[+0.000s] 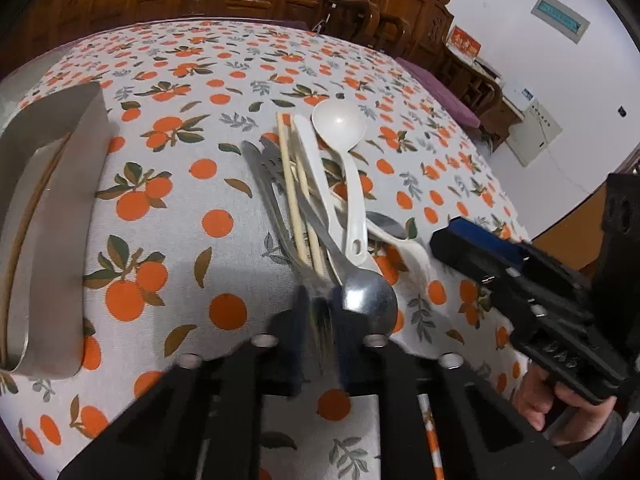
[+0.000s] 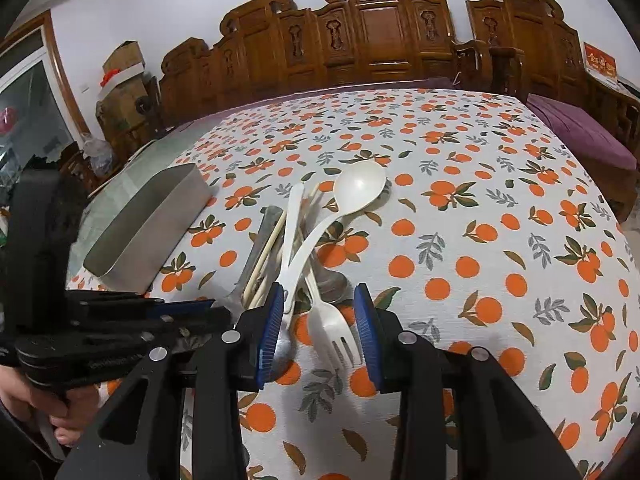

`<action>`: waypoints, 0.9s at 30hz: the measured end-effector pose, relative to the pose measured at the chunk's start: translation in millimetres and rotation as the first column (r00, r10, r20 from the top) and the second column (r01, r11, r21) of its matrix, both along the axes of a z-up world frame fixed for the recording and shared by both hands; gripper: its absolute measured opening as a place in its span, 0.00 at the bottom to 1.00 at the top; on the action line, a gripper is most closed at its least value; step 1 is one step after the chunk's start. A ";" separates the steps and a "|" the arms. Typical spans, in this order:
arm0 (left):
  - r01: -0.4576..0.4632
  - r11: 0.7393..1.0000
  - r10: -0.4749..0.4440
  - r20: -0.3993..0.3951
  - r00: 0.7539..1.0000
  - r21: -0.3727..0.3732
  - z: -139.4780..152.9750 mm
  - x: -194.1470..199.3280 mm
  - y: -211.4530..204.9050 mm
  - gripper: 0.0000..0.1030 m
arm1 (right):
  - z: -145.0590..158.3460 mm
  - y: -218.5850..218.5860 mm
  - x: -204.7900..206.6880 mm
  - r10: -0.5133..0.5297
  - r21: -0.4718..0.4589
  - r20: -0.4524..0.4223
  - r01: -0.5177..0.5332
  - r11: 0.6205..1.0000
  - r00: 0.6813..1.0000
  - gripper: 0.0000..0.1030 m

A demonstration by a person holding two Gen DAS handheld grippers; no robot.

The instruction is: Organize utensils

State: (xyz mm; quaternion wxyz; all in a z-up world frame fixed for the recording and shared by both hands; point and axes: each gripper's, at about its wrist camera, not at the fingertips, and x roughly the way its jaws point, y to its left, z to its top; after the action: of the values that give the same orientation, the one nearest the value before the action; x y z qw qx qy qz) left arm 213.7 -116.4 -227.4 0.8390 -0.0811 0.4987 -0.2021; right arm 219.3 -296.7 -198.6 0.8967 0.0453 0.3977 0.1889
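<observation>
A heap of mixed utensils lay on the white tablecloth printed with oranges and green leaves [image 2: 480, 240], and everything else is placed from that heap. Its largest piece, a white plastic ladle with a round bowl [image 1: 339, 122], lay on top with its bowl at the far end. Beneath and beside the ladle were a pair of pale wooden chopsticks [image 1: 294, 196] and a shiny metal spoon [image 1: 368, 300], whose bowl lay at the heap's near end.

The left gripper [image 1: 322, 334] sat at that near end, its dark pads drawn close on a blurred metal fork [image 1: 320, 320] between them. The right gripper [image 2: 320, 334] was spread wide, its blue-padded fingers [image 2: 366, 332] on either side of a white plastic fork [image 2: 334, 332] at the heap's near edge, not touching it.

Left of the heap, well apart, stood a long rectangular grey metal tray with upright walls [image 2: 148, 224].
</observation>
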 end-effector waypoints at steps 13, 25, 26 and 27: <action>-0.003 0.999 0.001 0.056 0.998 0.042 25.1 -30.8 19.9 0.02 | -2.8 22.4 -4.0 0.074 -0.002 -0.004 -0.074 0.997 0.997 0.38; -0.035 0.995 0.021 0.148 0.989 0.091 49.1 -53.9 42.1 0.02 | -8.9 74.2 -8.1 0.197 -0.011 -0.032 -0.197 0.980 0.980 0.24; -0.039 0.995 0.026 0.150 0.988 0.088 50.5 -54.9 44.4 0.02 | -10.8 79.0 -6.9 0.203 -0.021 -0.035 -0.204 0.979 0.979 0.24; -0.045 0.995 0.031 0.152 0.988 0.087 52.2 -55.6 46.8 0.02 | -12.1 81.4 -5.7 0.206 -0.023 -0.038 -0.207 0.978 0.978 0.23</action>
State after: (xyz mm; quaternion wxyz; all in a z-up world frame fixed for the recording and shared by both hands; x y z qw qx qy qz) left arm 158.1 -69.6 -175.2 0.8808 -0.0370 0.4408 -0.1690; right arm 213.6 -215.3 -210.7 0.8656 -0.0051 0.4186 0.2748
